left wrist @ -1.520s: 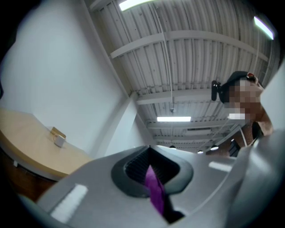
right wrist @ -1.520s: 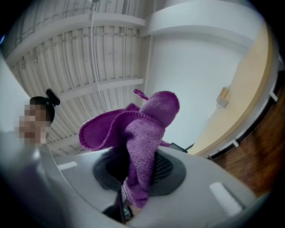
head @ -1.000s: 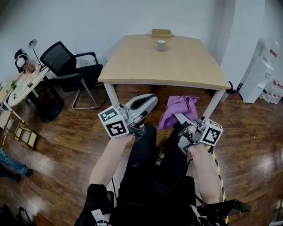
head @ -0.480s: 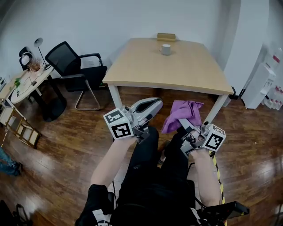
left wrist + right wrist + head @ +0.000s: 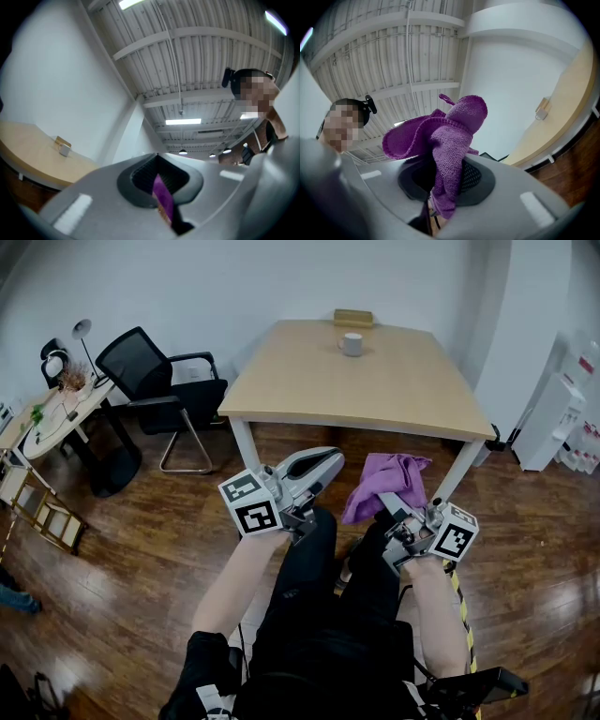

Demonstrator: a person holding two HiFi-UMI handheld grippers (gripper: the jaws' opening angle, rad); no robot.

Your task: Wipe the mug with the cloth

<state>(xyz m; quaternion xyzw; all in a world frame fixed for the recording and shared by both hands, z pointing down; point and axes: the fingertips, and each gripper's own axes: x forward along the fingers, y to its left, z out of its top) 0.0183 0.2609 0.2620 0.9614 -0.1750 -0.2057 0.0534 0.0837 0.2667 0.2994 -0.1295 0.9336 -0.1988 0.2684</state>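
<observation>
Sticking up out of the fingers of the right gripper (image 5: 382,501), the cloth (image 5: 384,479) is seen as a fuzzy purple bundle, folded over itself and pinched tight at its lower end. The mug (image 5: 352,344), small and white, is parked well apart at the far end of the table (image 5: 375,395), near a little wooden block (image 5: 352,318). The fingers of the left gripper (image 5: 330,459) are pressed together, nothing held. Both grippers are held side by side over the person's legs (image 5: 328,615), tipped a bit upward toward the table.
</observation>
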